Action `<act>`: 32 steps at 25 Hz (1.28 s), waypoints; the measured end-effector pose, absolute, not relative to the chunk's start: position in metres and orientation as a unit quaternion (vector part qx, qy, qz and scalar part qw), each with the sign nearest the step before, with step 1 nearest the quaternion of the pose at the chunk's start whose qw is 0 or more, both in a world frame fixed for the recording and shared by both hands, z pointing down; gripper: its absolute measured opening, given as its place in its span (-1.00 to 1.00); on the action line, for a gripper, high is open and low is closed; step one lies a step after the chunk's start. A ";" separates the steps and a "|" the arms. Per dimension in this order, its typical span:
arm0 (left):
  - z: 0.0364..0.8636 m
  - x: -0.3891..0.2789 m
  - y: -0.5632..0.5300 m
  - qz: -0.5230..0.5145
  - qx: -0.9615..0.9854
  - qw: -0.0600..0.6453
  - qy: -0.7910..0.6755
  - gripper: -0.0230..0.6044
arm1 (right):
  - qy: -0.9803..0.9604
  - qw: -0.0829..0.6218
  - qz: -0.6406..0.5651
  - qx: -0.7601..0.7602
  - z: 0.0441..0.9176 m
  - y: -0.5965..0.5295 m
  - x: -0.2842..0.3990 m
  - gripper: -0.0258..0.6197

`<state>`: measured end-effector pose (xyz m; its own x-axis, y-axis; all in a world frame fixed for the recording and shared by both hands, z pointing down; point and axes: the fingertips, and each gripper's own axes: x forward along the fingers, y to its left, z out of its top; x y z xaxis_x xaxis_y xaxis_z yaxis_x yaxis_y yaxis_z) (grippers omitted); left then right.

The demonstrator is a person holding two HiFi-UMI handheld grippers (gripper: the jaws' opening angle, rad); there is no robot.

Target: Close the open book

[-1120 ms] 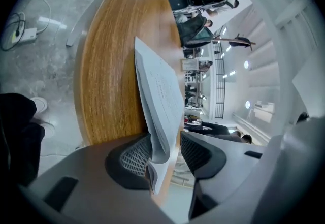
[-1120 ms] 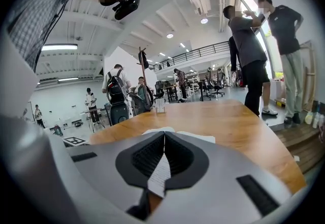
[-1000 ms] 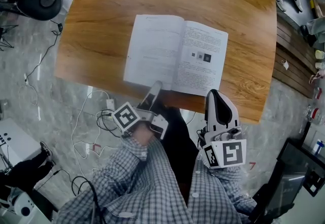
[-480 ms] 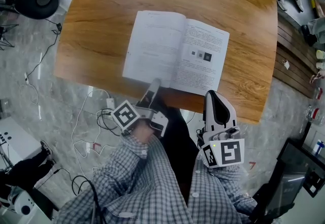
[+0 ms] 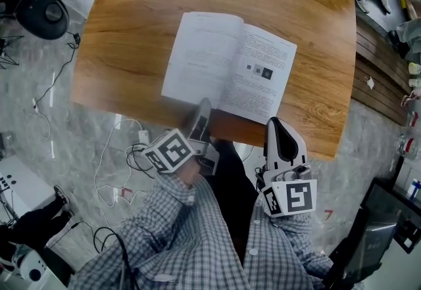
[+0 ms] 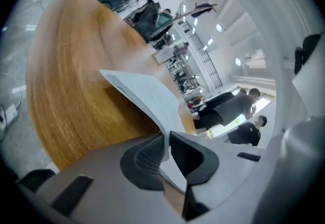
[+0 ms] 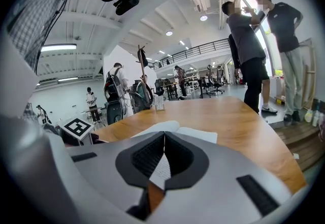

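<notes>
- An open white-paged book (image 5: 223, 65) is seen lying on the brown wooden worktop (image 5: 131, 32), close to the near edge, with its spine slanted a little against that edge.
- Printed text and two small dark pictures are carried by the right-hand page. Only faint print can be made out on the left-hand page.
- The left claw (image 5: 202, 108) is stretched over the near edge to the bottom margin of the book's left-hand half.
- Its jaws have just been closing. In the left gripper view the left claw (image 6: 166, 139) is shown clenched on the leaves, whose edge is pinched between the dark ribbed pads (image 6: 144, 159).
- In that view the gripped half of the book (image 6: 147, 93) is seen raised a little clear of the worktop (image 6: 76, 75) beside the claw.
- The right claw (image 5: 276, 124) is held at the worktop's near edge, just beside the book's near right corner.
- In the right gripper view the right claw (image 7: 164, 136) is shown clenched on nothing, its jaws pressed tip to tip. The book (image 7: 195, 133) is seen beyond them on the worktop (image 7: 233, 116).
- A square-marker cube (image 5: 170, 150) is carried on the left claw and another (image 5: 291, 198) on the right. Grey checked sleeves (image 5: 184, 229) are seen behind both.
- Loose cables (image 5: 112, 164) are strewn over the grey marbled floor (image 5: 39, 124), and two standing people (image 7: 254, 45) are visible beyond the worktop.
</notes>
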<state>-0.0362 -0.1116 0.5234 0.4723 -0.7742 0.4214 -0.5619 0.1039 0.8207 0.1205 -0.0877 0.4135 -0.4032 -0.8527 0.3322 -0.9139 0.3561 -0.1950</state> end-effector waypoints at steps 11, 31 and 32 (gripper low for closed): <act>0.509 0.001 -0.104 0.121 0.767 0.373 -0.507 -0.82 | -0.811 0.082 0.162 0.557 0.402 -0.086 0.130 -0.86; 0.526 0.044 -0.090 0.407 0.809 0.154 -0.396 -0.82 | -0.794 0.075 0.156 0.582 0.395 -0.081 0.157 -0.86; 0.527 0.047 -0.090 0.414 0.809 0.150 -0.390 -0.82 | -0.793 0.075 0.156 0.584 0.394 -0.080 0.160 -0.86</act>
